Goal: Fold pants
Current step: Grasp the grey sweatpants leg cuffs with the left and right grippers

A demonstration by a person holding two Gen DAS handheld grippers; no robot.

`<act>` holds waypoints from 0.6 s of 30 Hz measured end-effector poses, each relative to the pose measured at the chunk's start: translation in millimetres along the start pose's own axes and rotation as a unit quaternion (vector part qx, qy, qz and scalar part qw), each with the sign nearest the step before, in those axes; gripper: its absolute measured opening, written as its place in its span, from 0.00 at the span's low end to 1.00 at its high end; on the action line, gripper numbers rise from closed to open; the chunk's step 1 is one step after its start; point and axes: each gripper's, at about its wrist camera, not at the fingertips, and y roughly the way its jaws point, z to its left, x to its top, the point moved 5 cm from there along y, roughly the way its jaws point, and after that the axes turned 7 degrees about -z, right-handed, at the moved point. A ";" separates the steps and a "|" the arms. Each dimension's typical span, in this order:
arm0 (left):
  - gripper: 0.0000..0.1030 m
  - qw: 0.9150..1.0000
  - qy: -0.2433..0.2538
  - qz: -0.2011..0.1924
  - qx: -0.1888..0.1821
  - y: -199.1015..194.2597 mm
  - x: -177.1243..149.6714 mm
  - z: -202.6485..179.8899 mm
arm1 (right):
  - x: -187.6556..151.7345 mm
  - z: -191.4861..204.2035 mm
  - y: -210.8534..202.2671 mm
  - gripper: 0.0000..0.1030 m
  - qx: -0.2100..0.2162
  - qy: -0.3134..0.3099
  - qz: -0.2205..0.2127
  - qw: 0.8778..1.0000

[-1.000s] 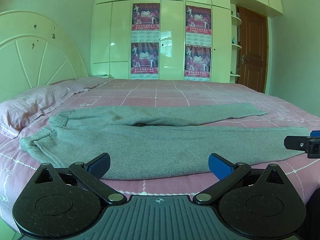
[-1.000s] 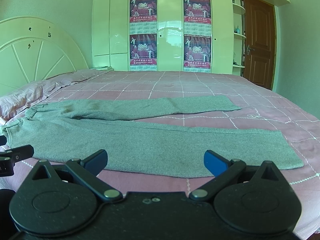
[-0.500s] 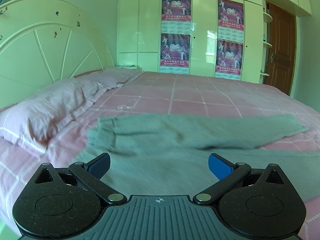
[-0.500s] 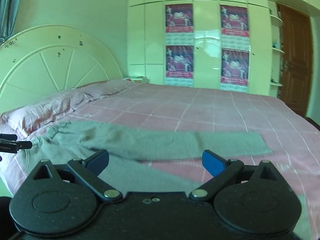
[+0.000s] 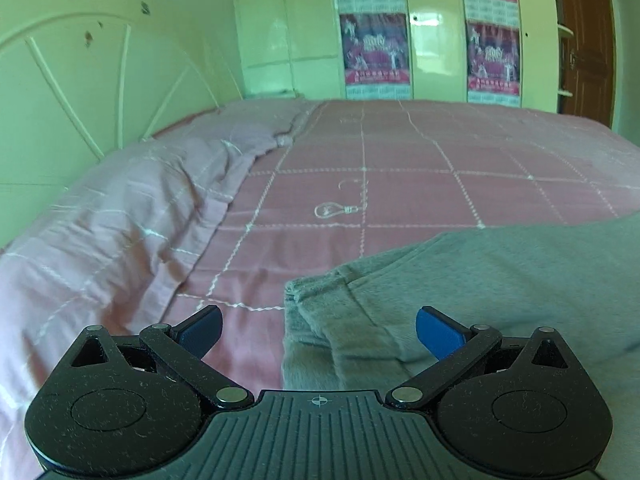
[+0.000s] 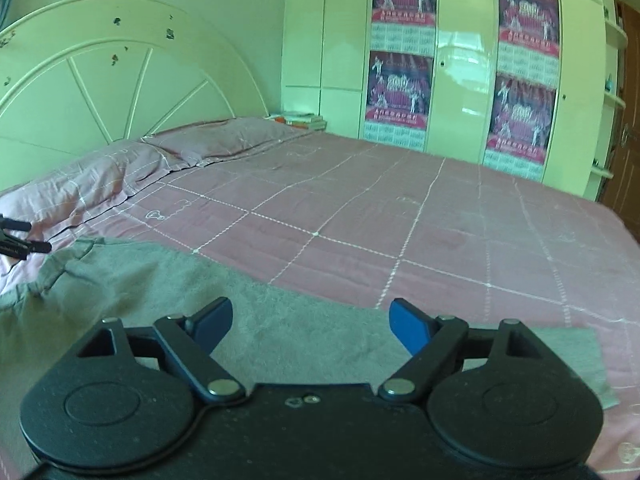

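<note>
Grey sweatpants (image 5: 500, 280) lie flat on a pink checked bed (image 5: 400, 184). In the left wrist view the waistband corner (image 5: 316, 300) is just ahead of my left gripper (image 5: 318, 332), which is open and empty, its blue pads either side of the corner. In the right wrist view my right gripper (image 6: 310, 326) is open and empty above a pant leg (image 6: 280, 320), whose hem end (image 6: 576, 356) lies to the right. The tips of the left gripper (image 6: 24, 236) show at the left edge there.
Pink pillows (image 5: 120, 216) lie at the head of the bed under a cream headboard (image 6: 112, 92). A white wardrobe with posters (image 6: 460, 60) stands behind the bed. A brown door (image 5: 584, 40) is at the far right.
Both grippers have moved left and closer to the bed. The left one now sits at the waistband corner near the pillows; the right one is low over a pant leg. Both stay open.
</note>
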 end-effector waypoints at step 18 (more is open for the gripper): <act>0.31 0.985 -0.047 0.054 -0.159 108.8 -13.5 14.0 | -22.3 15.4 171.1 0.53 0.082 -0.103 0.104 0.986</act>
